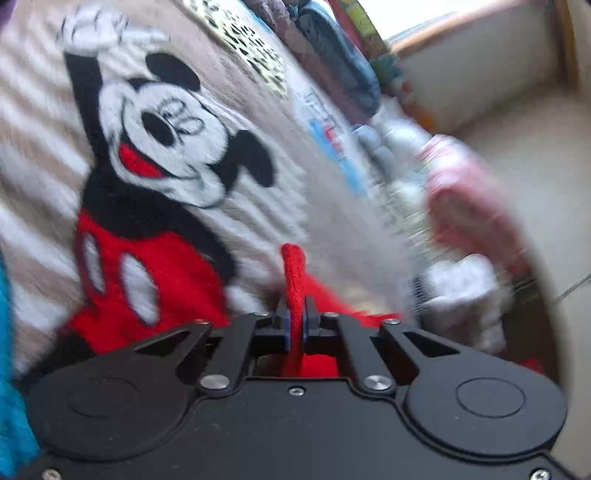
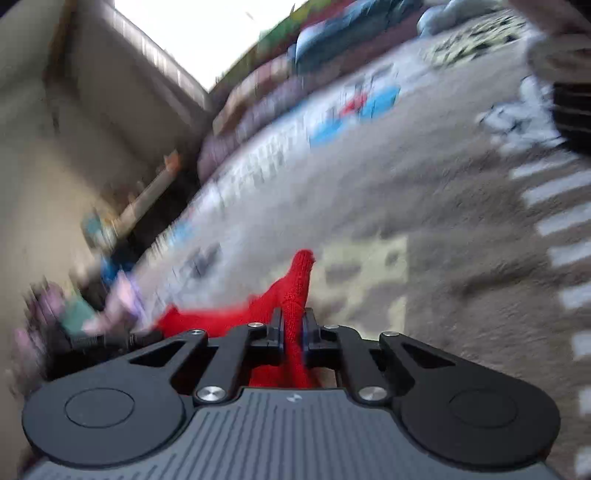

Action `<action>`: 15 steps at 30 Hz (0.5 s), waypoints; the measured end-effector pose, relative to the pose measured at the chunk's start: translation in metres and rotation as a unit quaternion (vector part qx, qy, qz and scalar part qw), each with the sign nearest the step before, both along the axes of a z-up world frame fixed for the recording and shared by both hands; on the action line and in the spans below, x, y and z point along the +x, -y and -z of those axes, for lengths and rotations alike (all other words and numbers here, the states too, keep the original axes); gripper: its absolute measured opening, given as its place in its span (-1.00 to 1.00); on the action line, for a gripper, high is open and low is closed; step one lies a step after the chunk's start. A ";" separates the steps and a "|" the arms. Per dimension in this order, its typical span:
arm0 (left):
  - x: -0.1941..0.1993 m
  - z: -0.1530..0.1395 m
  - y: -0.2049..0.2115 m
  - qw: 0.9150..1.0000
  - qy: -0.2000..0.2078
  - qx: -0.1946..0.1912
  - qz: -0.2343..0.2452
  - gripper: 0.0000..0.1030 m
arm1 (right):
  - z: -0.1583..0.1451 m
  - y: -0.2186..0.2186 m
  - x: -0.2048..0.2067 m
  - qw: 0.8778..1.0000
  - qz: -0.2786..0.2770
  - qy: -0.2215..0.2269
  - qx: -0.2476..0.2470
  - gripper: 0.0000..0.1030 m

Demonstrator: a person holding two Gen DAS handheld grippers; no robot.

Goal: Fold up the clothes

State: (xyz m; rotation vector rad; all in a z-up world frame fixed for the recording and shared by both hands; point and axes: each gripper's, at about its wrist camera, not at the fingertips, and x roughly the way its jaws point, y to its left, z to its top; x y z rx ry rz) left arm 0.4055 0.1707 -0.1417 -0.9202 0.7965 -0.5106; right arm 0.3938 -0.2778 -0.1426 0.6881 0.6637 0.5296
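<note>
Gripping red knit garment (image 1: 293,280), left gripper (image 1: 295,325), mouse blanket (image 1: 155,155)

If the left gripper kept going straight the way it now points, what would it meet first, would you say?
Probably the blanket. The left gripper is shut on a red garment, and beyond that the striped cartoon-mouse blanket fills the line ahead. Motion blur leaves the depth unclear.

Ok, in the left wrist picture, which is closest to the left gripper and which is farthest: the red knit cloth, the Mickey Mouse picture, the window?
1. Red knit cloth: pinched between the left gripper's fingers, so it is touching.
2. Mickey Mouse picture: on the striped blanket, up and to the left.
3. Window: bright, at the top right, behind everything else.
</note>
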 end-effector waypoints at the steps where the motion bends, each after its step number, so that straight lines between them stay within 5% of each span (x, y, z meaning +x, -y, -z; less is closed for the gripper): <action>1: 0.000 0.000 -0.004 1.000 0.008 -0.028 -0.002 -0.96 | 0.000 0.009 -0.003 0.999 0.010 0.007 0.036 -0.80; 4: 0.002 0.013 -0.015 0.995 0.001 -0.097 -0.015 -0.96 | 0.015 0.022 0.003 0.998 0.026 -0.024 0.056 -0.80; 7: 0.006 0.040 -0.018 0.993 -0.065 -0.094 -0.033 -0.92 | 0.032 0.023 0.017 0.995 0.029 -0.076 0.056 -0.86; 11: 0.005 0.035 -0.018 0.994 -0.069 -0.072 -0.039 -0.82 | 0.025 0.018 0.014 0.997 0.031 -0.069 0.033 -0.81; 15: 0.002 0.027 -0.019 0.996 -0.059 -0.047 -0.048 -0.81 | 0.018 0.028 0.003 0.995 0.074 -0.058 0.039 -0.50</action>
